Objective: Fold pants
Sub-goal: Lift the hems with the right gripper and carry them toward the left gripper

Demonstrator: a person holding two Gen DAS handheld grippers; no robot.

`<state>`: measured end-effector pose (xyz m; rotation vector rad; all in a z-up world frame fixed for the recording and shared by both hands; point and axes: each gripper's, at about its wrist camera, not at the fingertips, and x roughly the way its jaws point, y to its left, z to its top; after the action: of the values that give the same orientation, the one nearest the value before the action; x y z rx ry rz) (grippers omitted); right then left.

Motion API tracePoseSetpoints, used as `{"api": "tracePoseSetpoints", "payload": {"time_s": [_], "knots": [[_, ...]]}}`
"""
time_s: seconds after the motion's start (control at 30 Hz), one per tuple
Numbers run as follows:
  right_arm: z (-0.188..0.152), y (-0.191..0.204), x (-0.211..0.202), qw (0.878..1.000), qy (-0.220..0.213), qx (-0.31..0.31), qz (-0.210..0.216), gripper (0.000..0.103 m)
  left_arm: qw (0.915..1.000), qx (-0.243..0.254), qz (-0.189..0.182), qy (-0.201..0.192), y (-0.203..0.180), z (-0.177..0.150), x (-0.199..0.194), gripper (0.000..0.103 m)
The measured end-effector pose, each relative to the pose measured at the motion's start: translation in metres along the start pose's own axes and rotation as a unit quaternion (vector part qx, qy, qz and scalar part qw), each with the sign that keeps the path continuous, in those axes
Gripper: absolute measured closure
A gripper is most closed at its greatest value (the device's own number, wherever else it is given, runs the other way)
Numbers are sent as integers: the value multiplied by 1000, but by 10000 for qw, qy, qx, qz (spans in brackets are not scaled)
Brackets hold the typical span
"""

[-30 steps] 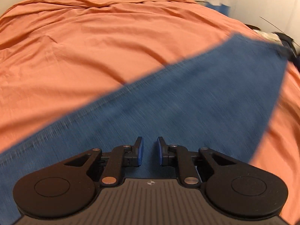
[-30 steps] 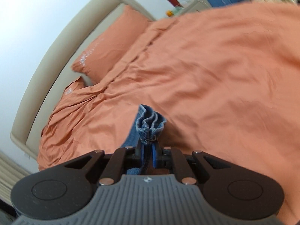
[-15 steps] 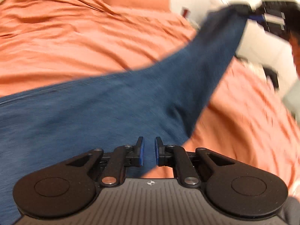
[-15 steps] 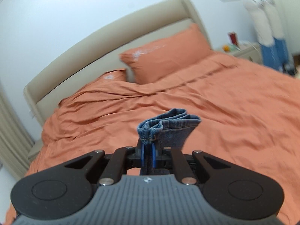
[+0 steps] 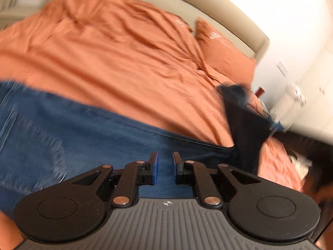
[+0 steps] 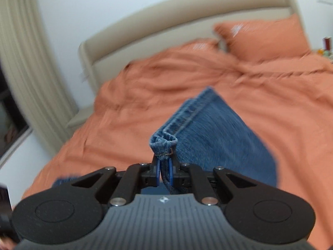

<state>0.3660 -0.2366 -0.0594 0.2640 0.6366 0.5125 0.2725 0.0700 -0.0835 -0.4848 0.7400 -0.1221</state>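
Blue jeans (image 5: 87, 131) lie across the orange bed, with a back pocket at the left of the left wrist view. My left gripper (image 5: 164, 168) hovers over the denim, open a little and empty. My right gripper (image 6: 164, 171) is shut on the bunched hem of the jeans (image 6: 164, 143) and holds the leg end (image 6: 212, 137) up off the bed. In the left wrist view that lifted leg (image 5: 243, 133) rises dark at the right.
The orange duvet (image 5: 124, 52) covers the bed. Orange pillows (image 6: 264, 39) lean on a beige headboard (image 6: 166, 27). A curtain (image 6: 22, 52) hangs at the left. A nightstand with small items (image 6: 325, 48) stands at the far right.
My right gripper has carried the jeans hem up and leftward across the bed. The left gripper view has swung left, so the pocket end of the jeans now shows.
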Motion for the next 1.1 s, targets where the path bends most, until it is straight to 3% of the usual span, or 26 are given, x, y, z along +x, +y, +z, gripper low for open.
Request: {"api": "tracePoseSetpoints", "payload": {"time_s": [0.13,0.23,0.27,0.33,0.4,0.53,0.63,0.73,0.83,0.97,1.03,1.1], "knots": [[-79,37,59,9944,1028,-212,124,100,9991,-410,-1,99,27,-10,4,89],[-126,49,86,9861,1589,-473,-117,97,9977,-647,-79,180,45,-16,4,83],[-134,50,90,9849,1662,-470,-145,94,9971,-723,-131,208,51,-18,3,81],[-143,47,91,9836,1767,-351,-93,78,9953,-878,-242,334,58,-20,12,79],[-145,48,89,9829,1821,-273,86,69,9942,-936,-316,430,61,-19,20,78],[-139,49,78,9793,1979,-182,373,68,9915,-1026,-525,610,58,-12,36,68],[-129,34,52,9844,1721,-145,329,67,9903,-1037,-594,705,55,-8,54,56],[-114,5,25,9901,1403,-71,-3,68,9896,-1037,-644,762,52,-7,72,55],[-101,-36,-1,9907,1222,-95,-599,68,9924,-828,-533,744,44,-3,91,55],[-94,-91,-28,9799,1274,-384,-1485,68,9948,-616,-336,744,39,-1,113,54],[-93,-110,-34,9734,1409,-570,-1715,68,9946,-620,-291,785,39,-2,124,54],[-95,-120,-35,9669,1594,-884,-1784,68,9952,-551,-192,785,39,-4,129,65]]}}
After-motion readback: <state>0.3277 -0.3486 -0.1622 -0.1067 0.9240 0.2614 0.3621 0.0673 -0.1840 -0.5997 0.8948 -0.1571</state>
